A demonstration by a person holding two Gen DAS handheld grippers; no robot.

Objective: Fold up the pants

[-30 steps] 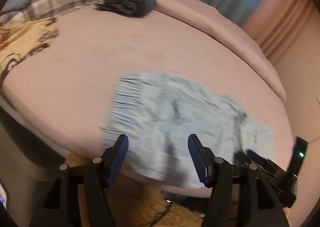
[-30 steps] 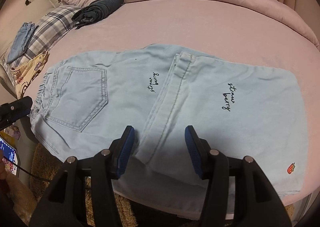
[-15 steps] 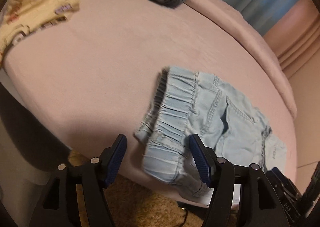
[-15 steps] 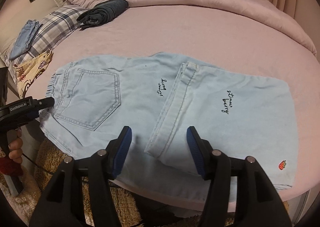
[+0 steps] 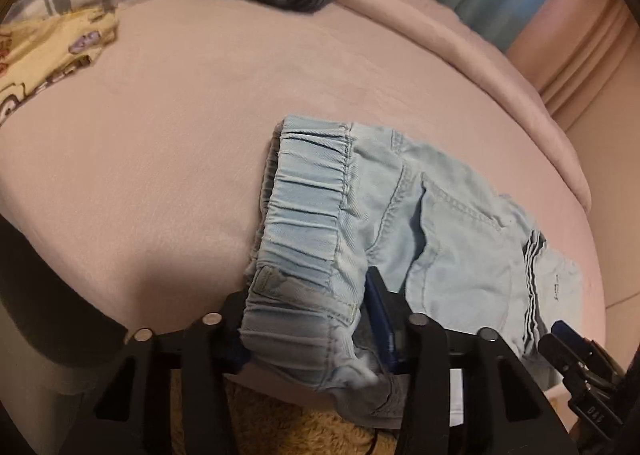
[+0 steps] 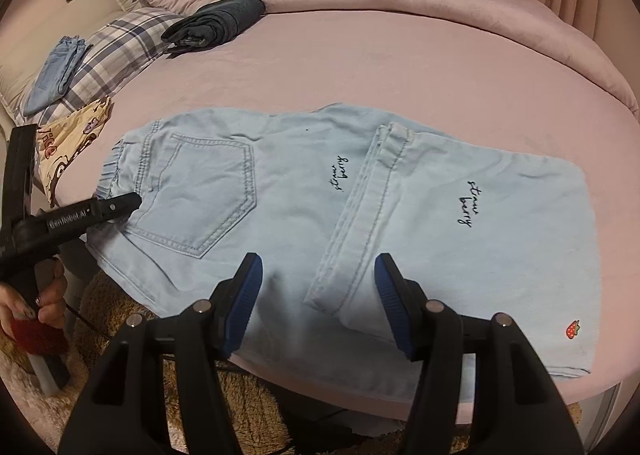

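Presently we find the pants (image 6: 360, 215) lying flat on the bed (image 6: 380, 55), legs doubled over. Our left gripper (image 5: 308, 315) clamps the waistband (image 5: 304, 215), presumably to carry it over; our right gripper (image 6: 318, 303) hovers agape above the hem.

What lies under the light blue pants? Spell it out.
The light blue pants lie on the pink bedsheet, their lower edge hanging past the bed's edge over a tan rug. Whatever lies beneath the cloth itself is covered.
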